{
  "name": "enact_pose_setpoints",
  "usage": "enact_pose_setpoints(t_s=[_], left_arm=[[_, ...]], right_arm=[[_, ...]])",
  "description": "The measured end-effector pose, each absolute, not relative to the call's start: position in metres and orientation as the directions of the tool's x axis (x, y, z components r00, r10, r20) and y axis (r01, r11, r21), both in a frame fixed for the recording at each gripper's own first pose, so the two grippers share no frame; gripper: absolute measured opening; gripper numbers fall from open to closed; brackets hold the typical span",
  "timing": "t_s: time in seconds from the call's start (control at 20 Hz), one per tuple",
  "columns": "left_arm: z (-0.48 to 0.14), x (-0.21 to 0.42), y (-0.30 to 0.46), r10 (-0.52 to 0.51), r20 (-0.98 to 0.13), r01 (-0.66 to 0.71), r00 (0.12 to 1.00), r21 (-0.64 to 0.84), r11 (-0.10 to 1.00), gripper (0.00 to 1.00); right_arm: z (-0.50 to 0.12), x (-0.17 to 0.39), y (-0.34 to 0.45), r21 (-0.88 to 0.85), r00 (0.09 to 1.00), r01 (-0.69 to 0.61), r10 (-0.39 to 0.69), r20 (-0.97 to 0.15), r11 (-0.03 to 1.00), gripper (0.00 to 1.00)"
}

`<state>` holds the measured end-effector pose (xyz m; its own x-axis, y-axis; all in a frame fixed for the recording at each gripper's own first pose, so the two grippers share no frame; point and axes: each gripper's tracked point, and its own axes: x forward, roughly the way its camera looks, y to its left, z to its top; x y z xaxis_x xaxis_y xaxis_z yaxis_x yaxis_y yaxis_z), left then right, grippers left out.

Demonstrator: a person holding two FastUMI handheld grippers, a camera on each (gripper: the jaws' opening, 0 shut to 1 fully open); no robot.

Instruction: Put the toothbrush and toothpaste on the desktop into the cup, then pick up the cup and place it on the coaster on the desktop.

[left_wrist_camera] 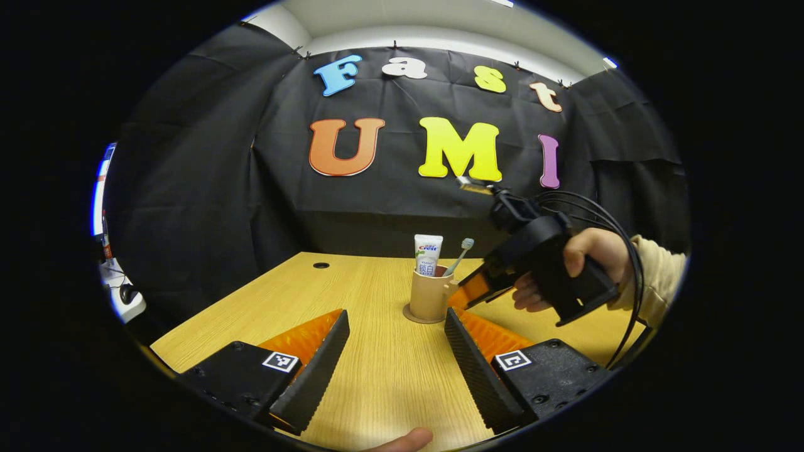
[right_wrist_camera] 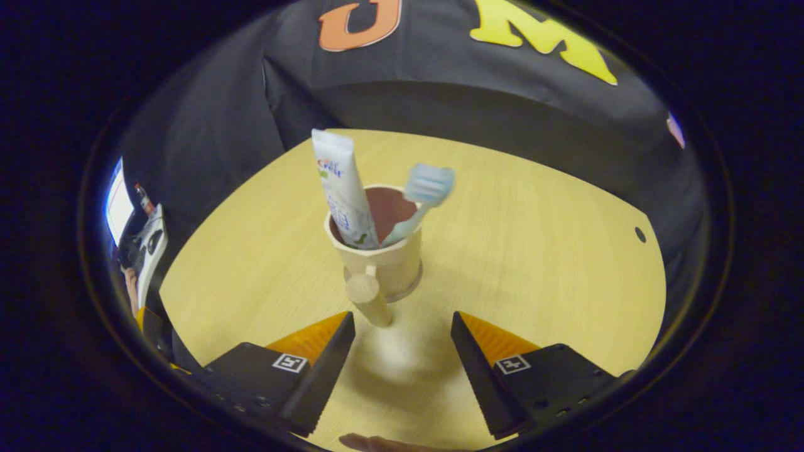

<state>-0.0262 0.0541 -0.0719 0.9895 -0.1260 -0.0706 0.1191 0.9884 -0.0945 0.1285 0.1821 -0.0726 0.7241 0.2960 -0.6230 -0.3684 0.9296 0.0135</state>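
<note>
A beige cup is standing on a round coaster near the middle of the wooden desktop, with a toothpaste tube and a toothbrush sticking up out of it, bristles uppermost. In the right gripper view the cup is sitting just ahead of the fingers, the toothpaste tube leaning against the near-left rim and the toothbrush leaning to the right, while the cup's handle is pointing toward the camera. The right gripper is hovering with its jaws spread wide, the handle lying between them but touching neither. In the left gripper view, that right gripper is being held in a hand just right of the cup. The left gripper is hanging well back over the bare desktop, fingers parted and gripping nothing.
</note>
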Motion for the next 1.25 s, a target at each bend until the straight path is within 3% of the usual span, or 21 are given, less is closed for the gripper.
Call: enact_pose_setpoints(t_s=[0.15,0.35,1.0,1.25], left_arm=[[-0.064,-0.024,0.043,-0.113,-0.073,0.106,0.991,-0.086,0.991,0.97],[-0.050,-0.034,0.020,-0.120,-0.064,0.114,0.991,-0.080,0.990,0.97],[-0.021,-0.110,-0.021,-0.118,-0.014,0.117,0.993,-0.043,0.992,0.97],[-0.010,-0.111,-0.022,-0.111,0.001,0.111,0.994,-0.064,0.992,0.97]], right_arm=[[-0.041,0.107,0.137,0.020,0.823,-0.309,0.278,-0.495,0.951,0.96],[-0.005,0.067,0.077,-0.054,0.934,-0.217,0.191,-0.302,0.975,0.96],[0.010,-0.098,0.036,-0.036,0.988,-0.153,0.153,0.009,0.988,0.96],[-0.004,-0.118,0.031,-0.042,0.982,-0.178,0.180,0.050,0.983,0.96]])
